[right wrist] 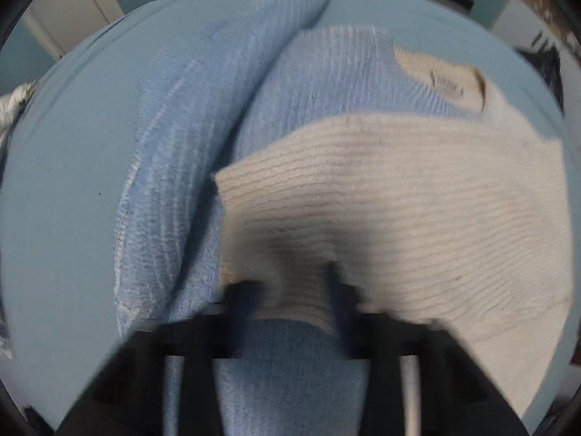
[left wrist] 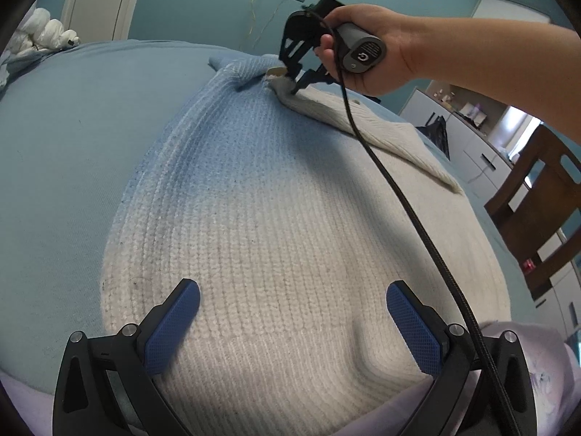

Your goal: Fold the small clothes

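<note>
While the knit sweater (left wrist: 276, 225) lies spread on the light-blue bed cover (left wrist: 65, 167), we find the left gripper (left wrist: 292, 321) poised above its cream lower body, blue pads (left wrist: 181, 321) set wide apart and holding nothing. The sweater grades from cream near us to blue toward 12 o'clock. At 1 o'clock in the left wrist view, the right gripper (left wrist: 295, 89), held in the person's right hand (left wrist: 366, 54), has its tips pressed together on a cream fold of the sweater, a sleeve by its shape. In the blurred right wrist view, that cream piece (right wrist: 399, 196) lies across the blue knit, pinched at the fingers (right wrist: 336, 290). A black cable (left wrist: 417, 225) trails over the sweater toward 5 o'clock. A wooden chair (left wrist: 537, 210) stands at 3 o'clock.
</note>
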Motion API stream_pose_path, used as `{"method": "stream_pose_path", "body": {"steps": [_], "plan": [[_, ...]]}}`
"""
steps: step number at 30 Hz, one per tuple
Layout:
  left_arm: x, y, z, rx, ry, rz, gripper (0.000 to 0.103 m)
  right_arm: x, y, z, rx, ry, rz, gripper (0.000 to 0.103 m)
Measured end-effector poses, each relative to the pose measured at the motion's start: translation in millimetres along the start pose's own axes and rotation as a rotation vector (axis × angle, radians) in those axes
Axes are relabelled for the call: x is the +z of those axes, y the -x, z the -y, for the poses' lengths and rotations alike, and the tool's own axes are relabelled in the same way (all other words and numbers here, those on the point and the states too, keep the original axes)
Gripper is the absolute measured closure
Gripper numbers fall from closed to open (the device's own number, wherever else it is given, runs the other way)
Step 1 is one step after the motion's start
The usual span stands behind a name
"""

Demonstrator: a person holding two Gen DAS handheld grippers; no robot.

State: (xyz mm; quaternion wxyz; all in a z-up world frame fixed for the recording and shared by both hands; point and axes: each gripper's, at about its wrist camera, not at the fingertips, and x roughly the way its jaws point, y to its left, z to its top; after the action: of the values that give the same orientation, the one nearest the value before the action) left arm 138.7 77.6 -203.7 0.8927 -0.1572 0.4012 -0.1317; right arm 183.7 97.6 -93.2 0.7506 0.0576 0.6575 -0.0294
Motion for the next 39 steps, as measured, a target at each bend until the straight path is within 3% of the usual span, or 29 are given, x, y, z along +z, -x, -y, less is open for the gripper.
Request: {"method": "stream_pose_path", "body": {"steps": [3,7,9,10,13,15,17,18,24,30,31,33,34,35,39], "plan": [[-1,0,-1,0.001,0.002,0.001,0.000,-1,26,3,0.018,0.025,0.109,0.099],[-1,-1,1,0.004,0.004,-0.002,0.000,-9,59,-3,0.205,-0.011,0.179,0.103],[-1,-1,2,0.005,0.004,-0.003,0.000,-11,66,-18,0.311,0.036,0.173,0.103],[-1,0,1,0.004,0.005,-0.003,0.000,-12,64,-33,0.301,0.068,0.158,0.103],[-1,0,2,0.006,0.006,-0.003,0.000,-22,47,-44,0.154,0.134,0.101,0.102],[-2,0,2,0.007,0.006,-0.003,0.000,-28,42,-30,0.129,0.093,0.101,0.087],[-1,0,1,0.006,0.006,-0.004,0.000,-24,36,-4,0.127,0.011,0.109,0.029],[-1,-1,1,0.005,0.006,-0.005,0.000,-33,37,6,0.112,-0.017,0.112,0.020],[-1,-1,-1,0.001,0.009,-0.003,0.000,-16,35,36,0.174,-0.138,0.087,0.019],[-1,-2,-1,0.001,0.009,-0.002,0.000,-8,18,3,0.074,-0.025,0.056,0.019],[-1,-2,-1,0.001,0.009,-0.002,0.000,-7,13,-2,0.044,-0.008,0.046,0.019],[-1,-2,-1,0.001,0.010,-0.003,0.000,-1,-1,-1,-0.016,0.015,0.044,0.042],[-1,-2,0,0.002,0.010,-0.003,0.000,-1,-2,1,-0.004,0.023,0.043,0.080],[-1,-2,0,0.004,0.010,-0.003,0.000,0,-2,4,0.011,0.022,0.051,0.096],[0,-4,0,0.002,0.020,-0.002,0.000,-2,34,25,0.054,0.052,0.199,0.099]]}}
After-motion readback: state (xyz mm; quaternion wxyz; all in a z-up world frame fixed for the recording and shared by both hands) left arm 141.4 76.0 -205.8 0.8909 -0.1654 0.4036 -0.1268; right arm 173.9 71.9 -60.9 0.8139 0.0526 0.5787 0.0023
